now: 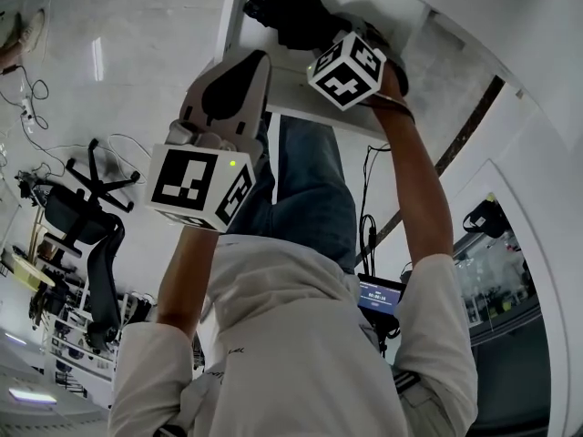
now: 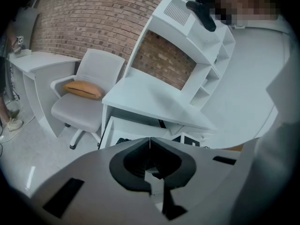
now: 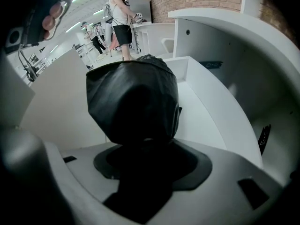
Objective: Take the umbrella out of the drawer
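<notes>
Over the open white drawer (image 3: 211, 116), the right gripper (image 3: 140, 146) has the folded black umbrella (image 3: 133, 102) clamped between its jaws. The jaws stand only as far apart as the bundled fabric makes them, and the dark cloth fills the gap and bulges out past the tips. In the right gripper view the drawer's pale floor and side wall run away behind the umbrella, so it hangs within or just above the drawer. I cannot tell whether its far end touches the floor.

I judge this to be the lifting-out step: the grasp is made and the umbrella is not yet clear of the drawer. The next move calls for drawing it up and back toward the person with the grip kept firm (soft, slack fabric could slip), and keeping the free end off the drawer's front edge.

The left gripper (image 2: 150, 142) takes no part. Its jaws are pressed together with nothing between them, and it looks from well apart toward the white bench (image 2: 154, 100) and the chair (image 2: 89, 93) beside it.
</notes>
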Demonstrator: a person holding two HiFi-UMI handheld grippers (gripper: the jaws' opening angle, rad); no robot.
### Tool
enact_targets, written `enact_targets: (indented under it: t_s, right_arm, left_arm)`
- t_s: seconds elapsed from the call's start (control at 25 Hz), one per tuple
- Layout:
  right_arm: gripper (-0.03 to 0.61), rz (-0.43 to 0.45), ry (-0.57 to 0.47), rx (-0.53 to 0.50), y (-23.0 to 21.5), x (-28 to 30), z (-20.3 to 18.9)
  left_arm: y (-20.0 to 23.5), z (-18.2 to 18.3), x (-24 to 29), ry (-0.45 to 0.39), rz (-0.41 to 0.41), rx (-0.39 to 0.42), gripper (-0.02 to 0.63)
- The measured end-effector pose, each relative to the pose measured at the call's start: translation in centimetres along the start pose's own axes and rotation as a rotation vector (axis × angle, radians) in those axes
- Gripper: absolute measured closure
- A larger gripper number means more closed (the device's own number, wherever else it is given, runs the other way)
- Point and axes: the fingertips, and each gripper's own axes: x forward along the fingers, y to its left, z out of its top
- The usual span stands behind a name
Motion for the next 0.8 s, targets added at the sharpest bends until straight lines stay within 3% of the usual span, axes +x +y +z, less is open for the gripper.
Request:
enact_targets:
  t_s: [0.16,0.8]
  right_arm:
    - [0.334,-0.005,0.001,0.004,0.0,-0.7,0.2]
    - [0.334,-0.029,-0.019,0.028,0.0,-3.0,0.0]
  left_arm:
    - [-0.4,0.1,-0.6,0.002,0.015,0.036,0.597]
    - [-1.7,1.9,-1.3,-0.021,-0.012,0.053,0.597]
